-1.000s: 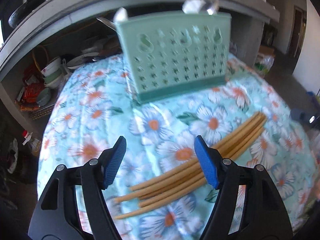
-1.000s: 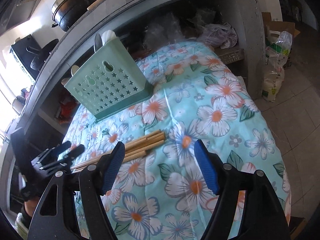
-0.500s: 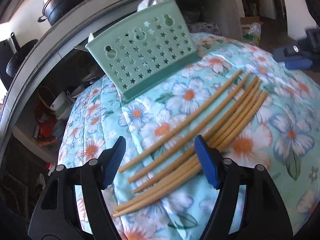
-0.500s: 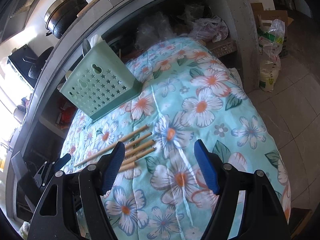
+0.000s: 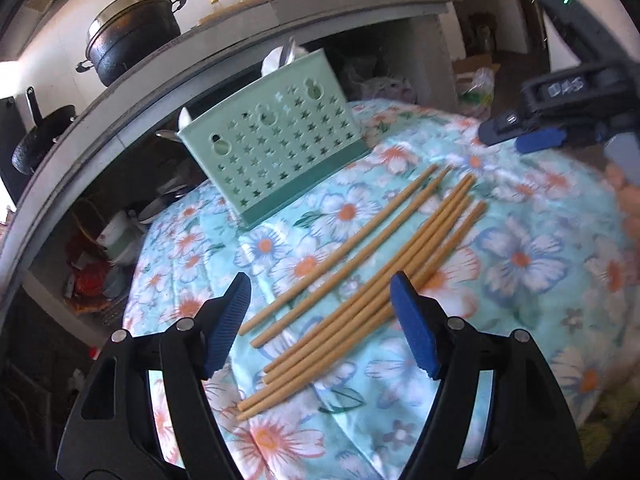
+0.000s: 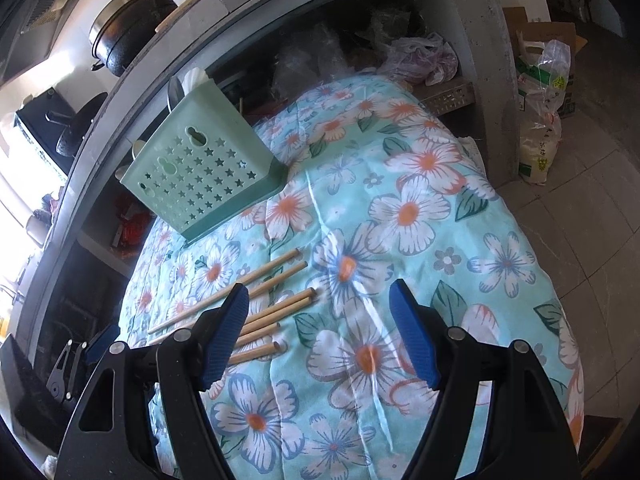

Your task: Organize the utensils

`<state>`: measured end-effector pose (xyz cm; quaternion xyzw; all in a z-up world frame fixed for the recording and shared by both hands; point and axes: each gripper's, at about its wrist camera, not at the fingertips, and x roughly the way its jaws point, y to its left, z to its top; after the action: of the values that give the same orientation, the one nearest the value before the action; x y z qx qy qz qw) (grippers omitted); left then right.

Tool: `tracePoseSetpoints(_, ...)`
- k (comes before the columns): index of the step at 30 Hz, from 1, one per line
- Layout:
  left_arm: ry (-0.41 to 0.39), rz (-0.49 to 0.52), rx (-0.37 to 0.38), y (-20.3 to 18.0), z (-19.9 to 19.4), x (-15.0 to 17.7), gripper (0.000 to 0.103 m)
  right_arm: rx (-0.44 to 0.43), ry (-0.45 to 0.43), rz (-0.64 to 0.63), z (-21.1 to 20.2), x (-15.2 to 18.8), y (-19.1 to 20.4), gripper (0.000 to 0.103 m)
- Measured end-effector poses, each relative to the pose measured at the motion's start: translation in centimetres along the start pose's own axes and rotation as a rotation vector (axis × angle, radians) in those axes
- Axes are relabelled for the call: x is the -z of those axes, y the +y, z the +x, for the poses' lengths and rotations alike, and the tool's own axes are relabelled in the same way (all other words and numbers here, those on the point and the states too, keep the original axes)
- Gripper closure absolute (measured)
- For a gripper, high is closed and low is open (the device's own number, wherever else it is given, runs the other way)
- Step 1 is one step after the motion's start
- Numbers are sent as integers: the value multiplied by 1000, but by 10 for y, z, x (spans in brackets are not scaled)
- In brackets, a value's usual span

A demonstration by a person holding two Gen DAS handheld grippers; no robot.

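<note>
Your left gripper (image 5: 320, 320) hovers wide open and empty over the chopsticks (image 5: 360, 280); your right gripper (image 6: 316, 332), just widened, holds nothing beside them.

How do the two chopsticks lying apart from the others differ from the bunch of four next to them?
The two separate chopsticks lie nearer the green holder; the bunch of four lies farther from it. A visible gap of cloth runs between the two, while the four press close together, some touching. The four reach nearer the left tongs than the two do. All are plain tan sticks, lying flat on the floral cloth, running much the same way.
</note>
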<state>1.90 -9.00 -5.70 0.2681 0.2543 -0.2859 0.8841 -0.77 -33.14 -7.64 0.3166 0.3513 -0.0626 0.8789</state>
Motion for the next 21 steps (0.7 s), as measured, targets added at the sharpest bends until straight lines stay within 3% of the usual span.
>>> tracePoseSetpoints(3, 31, -35, 119, -5, -4, 3, 30, -10, 13, 17, 4, 0, -3, 28)
tracePoseSetpoints(9, 118, -142, 259, -12, 8, 18, 29, -30, 70, 52, 20, 3, -7, 25)
tracePoseSetpoints(14, 185, -237, 330, -7, 23, 32, 21, -44, 95, 76, 29, 5, -13, 22)
tracePoseSetpoints(21, 187, -267, 393, -4, 27, 37, 13, -81, 94, 93, 31, 6, -12, 6)
